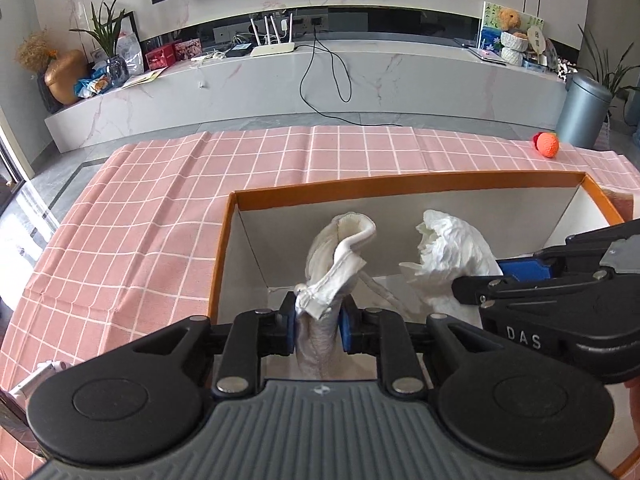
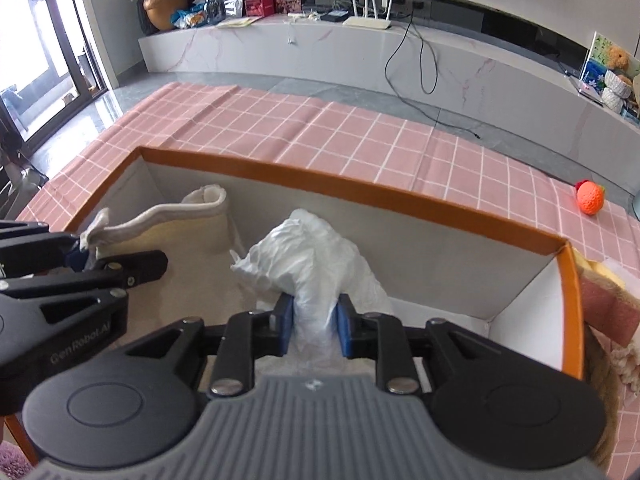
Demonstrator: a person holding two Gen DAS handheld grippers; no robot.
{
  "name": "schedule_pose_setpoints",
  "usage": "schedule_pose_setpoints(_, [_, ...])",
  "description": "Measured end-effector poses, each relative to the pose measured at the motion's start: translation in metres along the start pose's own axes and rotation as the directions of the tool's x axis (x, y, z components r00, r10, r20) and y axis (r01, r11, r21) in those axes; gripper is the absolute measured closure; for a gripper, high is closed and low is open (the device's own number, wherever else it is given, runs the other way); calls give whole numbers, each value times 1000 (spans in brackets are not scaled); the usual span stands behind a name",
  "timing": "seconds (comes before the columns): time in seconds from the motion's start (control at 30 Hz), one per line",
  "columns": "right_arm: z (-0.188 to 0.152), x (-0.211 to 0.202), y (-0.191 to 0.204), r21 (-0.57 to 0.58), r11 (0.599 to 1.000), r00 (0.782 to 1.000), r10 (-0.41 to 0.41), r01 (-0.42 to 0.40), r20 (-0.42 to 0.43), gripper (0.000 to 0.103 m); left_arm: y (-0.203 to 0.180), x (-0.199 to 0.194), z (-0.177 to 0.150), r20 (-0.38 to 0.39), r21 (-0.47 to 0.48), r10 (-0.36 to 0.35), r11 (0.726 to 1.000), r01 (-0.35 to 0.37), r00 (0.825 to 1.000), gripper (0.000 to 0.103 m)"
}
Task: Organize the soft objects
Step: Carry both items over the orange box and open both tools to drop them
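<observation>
An orange-rimmed cardboard box (image 1: pixel 400 190) with white inner walls stands on the pink checked tablecloth; it also shows in the right wrist view (image 2: pixel 360 184). My left gripper (image 1: pixel 318 326) is shut on a cream cloth item (image 1: pixel 340 256) and holds it inside the box at the left. My right gripper (image 2: pixel 314 328) is shut on a crumpled white soft item (image 2: pixel 304 256) inside the box, to the right of the cream one. The right gripper also shows in the left wrist view (image 1: pixel 520 276), and the left gripper shows in the right wrist view (image 2: pixel 84 258).
An orange textured ball (image 1: pixel 546 145) lies on the tablecloth beyond the box's far right corner, also in the right wrist view (image 2: pixel 590 197). A pink sponge-like item (image 2: pixel 608 312) sits outside the box's right wall. A marble TV bench (image 1: pixel 280 76) runs behind the table.
</observation>
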State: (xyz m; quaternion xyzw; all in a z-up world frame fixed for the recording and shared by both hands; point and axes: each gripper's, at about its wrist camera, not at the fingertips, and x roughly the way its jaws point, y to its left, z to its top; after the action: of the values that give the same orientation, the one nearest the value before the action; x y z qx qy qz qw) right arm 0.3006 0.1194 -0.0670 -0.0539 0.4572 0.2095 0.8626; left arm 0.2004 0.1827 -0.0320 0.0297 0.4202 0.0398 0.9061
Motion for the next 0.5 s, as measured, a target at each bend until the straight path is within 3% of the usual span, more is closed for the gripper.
schedule_pose_setpoints(0.13, [2,0,-1,9,1000,1000,0,0,-5,68,-1,-1,0,13,6,18,1000,-18,1000,48])
schedule_pose_setpoints(0.2, [3,-1,1,2,1000,1000,-13,13,-4,61,-2,-4,2,25,13,36,999,-37,999,46])
schedule_pose_setpoints(0.33, [4,-8,-1,6,1000,1000,-26,26,2,59,-4,-13,5,53,15,60,998,-60,997,37])
schedule_pose_setpoints(0.5, [2,-36,-4,-22,998,996,-51,52,68,48,-9,-34,10,110,-1,76,997,-77,991,33])
